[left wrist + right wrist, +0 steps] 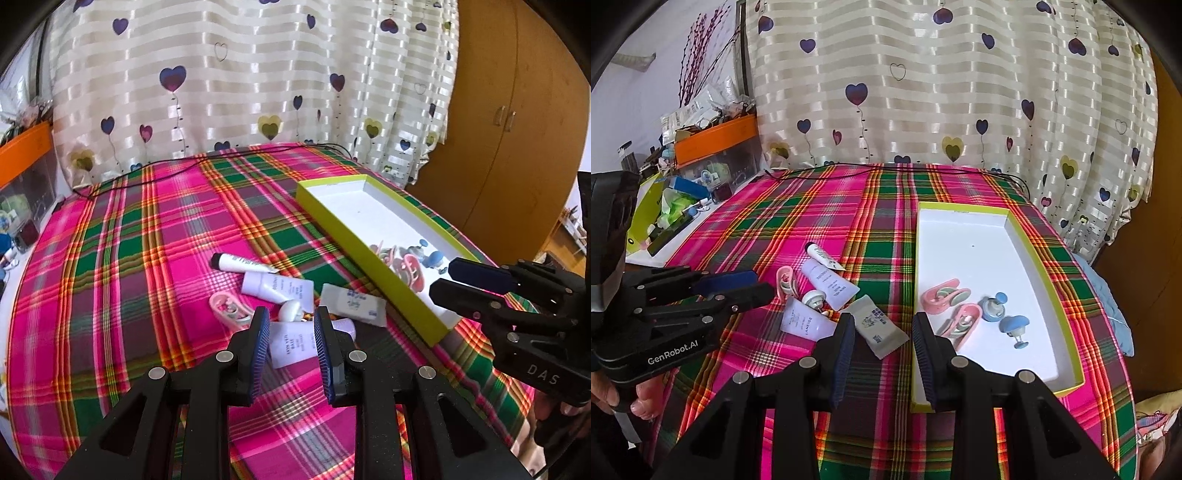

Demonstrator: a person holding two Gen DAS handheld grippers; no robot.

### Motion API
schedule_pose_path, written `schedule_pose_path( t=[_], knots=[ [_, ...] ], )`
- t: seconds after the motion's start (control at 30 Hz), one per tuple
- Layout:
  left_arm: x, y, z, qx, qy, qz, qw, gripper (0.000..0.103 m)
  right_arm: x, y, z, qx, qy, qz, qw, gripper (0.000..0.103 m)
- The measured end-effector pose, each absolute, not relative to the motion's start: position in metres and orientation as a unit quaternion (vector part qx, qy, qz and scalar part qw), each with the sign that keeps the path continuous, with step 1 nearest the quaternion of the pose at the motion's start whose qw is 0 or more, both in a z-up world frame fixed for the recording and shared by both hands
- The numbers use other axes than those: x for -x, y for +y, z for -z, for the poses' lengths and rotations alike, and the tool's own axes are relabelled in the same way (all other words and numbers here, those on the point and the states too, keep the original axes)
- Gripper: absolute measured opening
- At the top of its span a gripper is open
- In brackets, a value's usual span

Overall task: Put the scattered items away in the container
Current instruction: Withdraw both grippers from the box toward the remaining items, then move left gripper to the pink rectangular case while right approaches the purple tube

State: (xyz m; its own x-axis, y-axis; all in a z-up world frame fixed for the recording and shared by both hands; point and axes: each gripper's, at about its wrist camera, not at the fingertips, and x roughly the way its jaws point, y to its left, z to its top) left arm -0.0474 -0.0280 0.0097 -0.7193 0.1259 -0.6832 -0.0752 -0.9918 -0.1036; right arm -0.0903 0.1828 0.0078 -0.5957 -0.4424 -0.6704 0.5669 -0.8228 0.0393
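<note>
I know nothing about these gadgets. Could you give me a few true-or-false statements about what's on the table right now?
1. The tray already holds pink and blue clips. True.
2. The white packet lies inside the tray. False: it lies on the cloth, beside the tray.
3. The left gripper is holding a tube. False: its jaws are open and empty.
4. The right gripper has its jaws open. True.
5. The tube with the black cap is outside the tray. True.

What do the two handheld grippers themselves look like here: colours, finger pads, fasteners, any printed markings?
Both are matte black plastic with cut-out linkage arms, round silver pivot pins and ribbed dark-blue finger pads. The left gripper carries white "GenRobot.AI" lettering; the right gripper shows "DAS". Bare fingers grip each handle; no sleeves or cables are visible on them.
</note>
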Motion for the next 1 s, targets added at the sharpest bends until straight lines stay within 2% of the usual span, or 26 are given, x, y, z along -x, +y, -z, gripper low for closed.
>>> schedule_pose_path(
  t=[1.0],
  knots=[
    [0.056,-0.068,0.02,0.396,-0.069,-0.915,0.045,0.026,0.097,0.139,0.023,-0.37,0.129,0.851,0.351,0.033]
  ],
)
